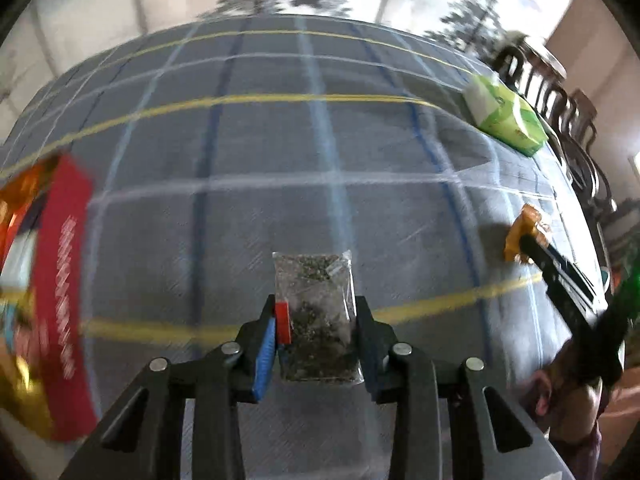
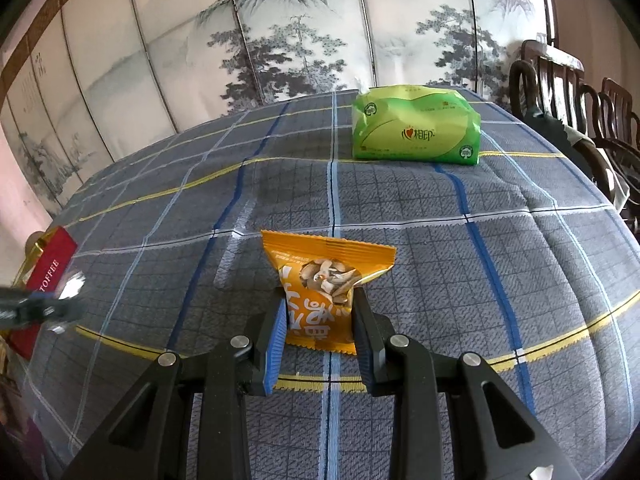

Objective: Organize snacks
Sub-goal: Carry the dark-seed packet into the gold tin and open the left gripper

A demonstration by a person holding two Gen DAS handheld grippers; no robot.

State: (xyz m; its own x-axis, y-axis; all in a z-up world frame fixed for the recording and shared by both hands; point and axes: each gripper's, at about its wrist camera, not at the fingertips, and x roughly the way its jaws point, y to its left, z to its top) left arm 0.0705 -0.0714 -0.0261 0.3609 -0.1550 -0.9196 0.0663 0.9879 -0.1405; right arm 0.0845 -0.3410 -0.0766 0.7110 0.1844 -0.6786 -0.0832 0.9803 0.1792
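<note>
In the left wrist view my left gripper (image 1: 318, 320) is shut on a clear packet (image 1: 316, 292) of dark crumbs with a red label, held above the plaid tablecloth (image 1: 240, 160). The background is blurred while the packet is sharp. In the right wrist view my right gripper (image 2: 320, 300) is shut on an orange snack packet (image 2: 320, 264), its lower half squeezed between the blue pads. That orange packet (image 1: 530, 216) and the right gripper (image 1: 528, 244) also show at the right of the left wrist view. A red toffee box (image 2: 50, 264) lies at the table's left edge, with the blurred left gripper (image 2: 36, 308) in front of it.
A green tissue pack (image 2: 416, 124) lies at the far right of the table. Dark wooden chairs (image 2: 560, 80) stand along the right side. A painted folding screen (image 2: 280, 40) closes off the back. A hand (image 1: 568, 392) holds the right gripper's handle.
</note>
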